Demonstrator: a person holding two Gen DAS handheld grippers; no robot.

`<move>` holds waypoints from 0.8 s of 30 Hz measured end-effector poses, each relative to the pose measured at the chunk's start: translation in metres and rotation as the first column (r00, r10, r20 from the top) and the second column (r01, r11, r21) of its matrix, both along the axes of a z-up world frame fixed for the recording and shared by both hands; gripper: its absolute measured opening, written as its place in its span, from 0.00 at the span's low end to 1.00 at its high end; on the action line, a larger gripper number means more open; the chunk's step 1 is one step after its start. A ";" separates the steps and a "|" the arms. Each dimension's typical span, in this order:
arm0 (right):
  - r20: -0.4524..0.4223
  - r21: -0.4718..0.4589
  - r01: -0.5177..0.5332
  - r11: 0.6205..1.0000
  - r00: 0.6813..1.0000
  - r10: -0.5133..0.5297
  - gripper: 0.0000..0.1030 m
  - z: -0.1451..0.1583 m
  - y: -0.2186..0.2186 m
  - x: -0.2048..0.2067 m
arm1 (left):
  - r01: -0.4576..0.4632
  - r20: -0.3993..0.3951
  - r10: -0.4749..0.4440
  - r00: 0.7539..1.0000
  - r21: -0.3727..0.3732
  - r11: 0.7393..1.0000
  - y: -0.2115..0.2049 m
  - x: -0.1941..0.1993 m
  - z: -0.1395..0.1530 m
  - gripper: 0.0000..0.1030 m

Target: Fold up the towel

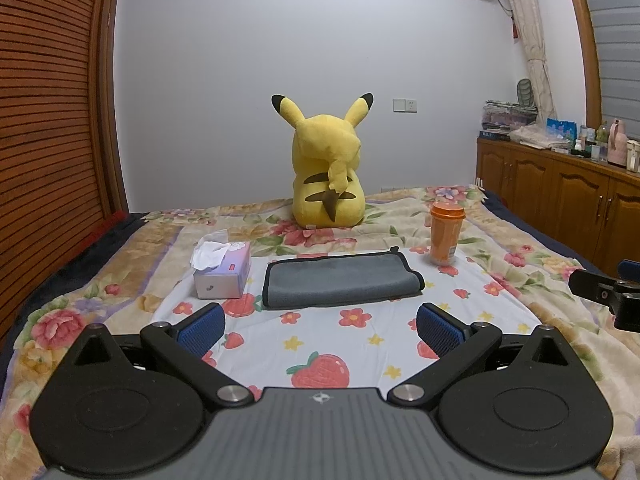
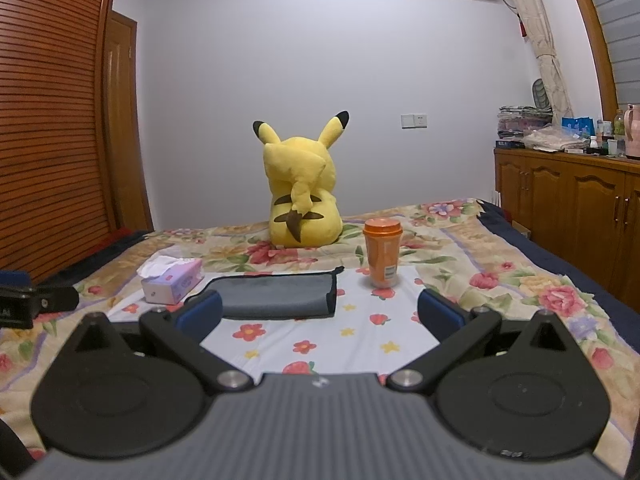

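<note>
Lying flat on a white cloth printed with strawberries and small flowers, the grey towel (image 1: 342, 282) is already folded into a soft, rounded rectangle, its plush pile edged with a thin black binding. That printed cloth (image 1: 360, 344) is smooth and thin, spread over a thicker, fuzzier floral blanket (image 1: 132, 256) in beige, red and green that covers the bed.

Just left of the towel stands a pale purple cardboard tissue box (image 1: 224, 272), a crumpled white tissue puffing from its top. To the towel's right rear stands an upright orange plastic cup (image 1: 445, 236) with a ribbed orange lid and a label on its side; it is near the towel but not touching it. Behind them, a plush yellow Pikachu toy (image 1: 328, 172) sits with its back to the cameras, brown stripes and zigzag tail showing.

The left gripper (image 1: 320, 326) hovers short of the towel's near edge, its blue ribbed pads spread wide and holding nothing. The right gripper (image 2: 320, 312) is likewise splayed apart and empty, over the printed cloth; in the right wrist view its left pad overlaps the towel's (image 2: 276, 292) near left corner, though I cannot tell whether it touches. Wooden cabinets (image 1: 560, 196) with arched panel doors line the right wall.
</note>
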State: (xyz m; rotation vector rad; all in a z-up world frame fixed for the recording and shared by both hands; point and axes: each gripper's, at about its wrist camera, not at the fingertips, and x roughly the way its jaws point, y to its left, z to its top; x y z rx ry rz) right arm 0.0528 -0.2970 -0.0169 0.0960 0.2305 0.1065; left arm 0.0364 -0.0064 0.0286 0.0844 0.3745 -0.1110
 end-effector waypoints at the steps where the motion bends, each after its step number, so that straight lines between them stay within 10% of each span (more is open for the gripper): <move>1: 0.000 0.000 0.000 1.000 1.000 0.000 1.00 0.000 0.000 0.000 | 0.000 0.000 0.000 1.000 0.000 1.000 0.000 0.000 0.000 1.00; 24: -0.003 -0.003 0.008 1.000 1.000 -0.008 1.00 -0.002 -0.005 -0.001 | 0.002 0.002 -0.002 1.000 0.006 1.000 0.000 -0.001 -0.001 1.00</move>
